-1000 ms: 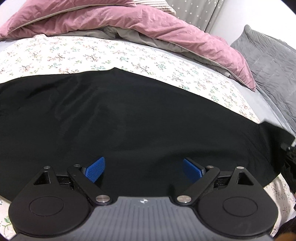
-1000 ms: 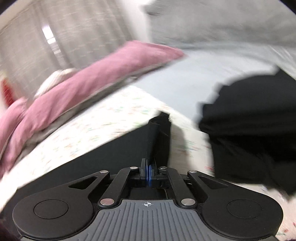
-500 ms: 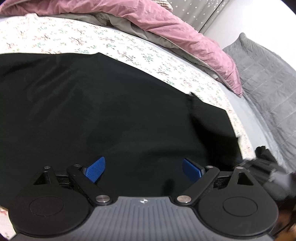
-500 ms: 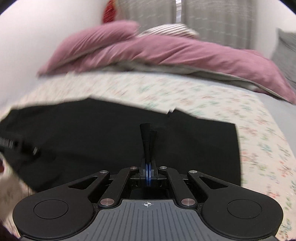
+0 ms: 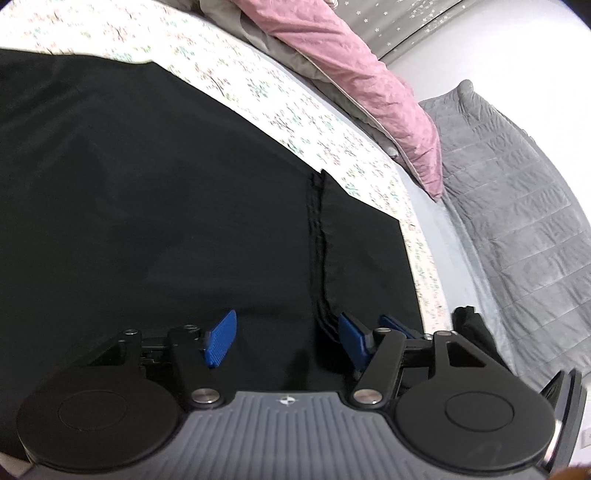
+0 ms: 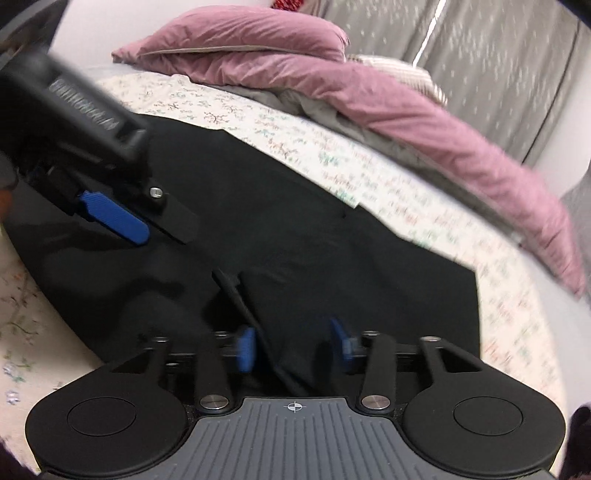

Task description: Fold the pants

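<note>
Black pants (image 5: 166, 192) lie flat on the floral bedsheet, with one end folded over the rest; the folded hem edge (image 5: 317, 236) runs down toward the grippers. My left gripper (image 5: 286, 339) is open just above the cloth, its right pad beside the hem. My right gripper (image 6: 295, 347) is open over the same hem (image 6: 240, 295), holding nothing. The left gripper also shows in the right wrist view (image 6: 114, 218), at the left. The right gripper's blue pad (image 5: 397, 325) peeks beside the left one.
A pink duvet (image 5: 354, 74) and pillow (image 6: 236, 33) are heaped at the far side of the bed. A grey quilted blanket (image 5: 517, 206) lies at the right. A second dark garment (image 5: 472, 325) sits at the right bed edge. Grey curtains (image 6: 498, 66) hang behind.
My right gripper carried the pant end over onto the rest of the pants and has opened, letting it go. The left view has shifted right; the left gripper stayed open.
</note>
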`<state>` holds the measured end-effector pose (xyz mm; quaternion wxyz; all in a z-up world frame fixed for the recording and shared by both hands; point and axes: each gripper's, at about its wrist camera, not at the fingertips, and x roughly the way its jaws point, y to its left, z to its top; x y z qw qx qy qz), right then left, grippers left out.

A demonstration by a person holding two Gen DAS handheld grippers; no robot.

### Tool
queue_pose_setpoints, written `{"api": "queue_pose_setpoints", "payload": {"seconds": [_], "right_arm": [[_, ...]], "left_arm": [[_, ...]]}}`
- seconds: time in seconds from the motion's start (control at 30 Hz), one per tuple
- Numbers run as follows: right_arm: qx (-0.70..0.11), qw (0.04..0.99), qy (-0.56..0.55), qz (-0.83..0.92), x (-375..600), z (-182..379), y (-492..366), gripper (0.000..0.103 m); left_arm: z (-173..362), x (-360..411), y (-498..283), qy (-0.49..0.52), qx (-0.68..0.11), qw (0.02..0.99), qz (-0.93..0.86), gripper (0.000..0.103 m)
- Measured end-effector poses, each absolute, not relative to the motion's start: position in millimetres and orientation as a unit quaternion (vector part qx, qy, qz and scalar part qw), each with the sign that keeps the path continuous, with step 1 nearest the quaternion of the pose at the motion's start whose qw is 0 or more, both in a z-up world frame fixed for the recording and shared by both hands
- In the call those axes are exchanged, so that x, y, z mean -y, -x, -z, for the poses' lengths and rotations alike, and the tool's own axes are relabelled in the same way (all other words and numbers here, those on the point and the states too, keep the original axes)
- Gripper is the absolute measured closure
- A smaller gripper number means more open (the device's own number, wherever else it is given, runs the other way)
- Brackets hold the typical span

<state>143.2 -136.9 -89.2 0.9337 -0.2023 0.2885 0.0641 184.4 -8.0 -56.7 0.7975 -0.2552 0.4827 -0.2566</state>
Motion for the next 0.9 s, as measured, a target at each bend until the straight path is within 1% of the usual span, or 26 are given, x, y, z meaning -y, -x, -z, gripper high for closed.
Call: {"api": "queue_pose_setpoints", "payload": {"seconds": [0.03,0.07,0.13,0.17,0.4,0.47,0.53,0.57,0.63,0.67,0.73,0.8,0.83,0.87,0.9], "right_arm": [[-0.285,0.933,0.209,-0.068,135,90,-143,0.057],[-0.282,0.933,0.213,-0.075,133,90,-143,0.062],[-0.283,0.930,0.211,-0.098,132,90,-144,0.082],[-0.288,0.929,0.203,-0.108,133,88,-145,0.103],[-0.286,0.941,0.084,-0.162,159,59,-132,0.103],[-0.287,0.939,0.051,-0.179,167,53,-129,0.103],[-0.291,0.937,0.024,-0.194,172,50,-128,0.103],[-0.292,0.936,0.016,-0.199,173,50,-127,0.103],[-0.295,0.933,0.012,-0.205,174,50,-126,0.102],[-0.298,0.932,0.013,-0.207,173,50,-126,0.102],[-0.306,0.929,0.016,-0.208,171,52,-128,0.100],[-0.315,0.926,0.018,-0.208,169,54,-132,0.091],[-0.324,0.923,0.022,-0.208,169,54,-133,0.091],[-0.329,0.921,0.023,-0.208,169,53,-134,0.086],[-0.330,0.920,0.020,-0.209,171,52,-133,0.079]], "left_arm": [[58,9,-187,0.262,-0.489,0.790,0.261,0.024],[61,11,-191,0.272,-0.497,0.780,0.265,0.024],[65,13,-197,0.296,-0.506,0.765,0.268,0.024],[67,15,-200,0.308,-0.508,0.759,0.267,0.024],[74,30,-212,0.347,-0.500,0.749,0.262,0.024],[76,34,-214,0.352,-0.495,0.751,0.258,0.026],[77,39,-215,0.360,-0.491,0.753,0.250,0.035],[77,38,-216,0.362,-0.490,0.753,0.248,0.038],[77,40,-217,0.363,-0.488,0.757,0.240,0.053],[78,39,-218,0.363,-0.490,0.757,0.237,0.058],[81,40,-221,0.359,-0.490,0.762,0.225,0.083],[81,39,-222,0.344,-0.487,0.774,0.212,0.083],[78,40,-222,0.332,-0.485,0.782,0.206,0.083],[73,41,-222,0.313,-0.482,0.793,0.202,0.083],[67,44,-221,0.290,-0.476,0.807,0.196,0.083]]}}
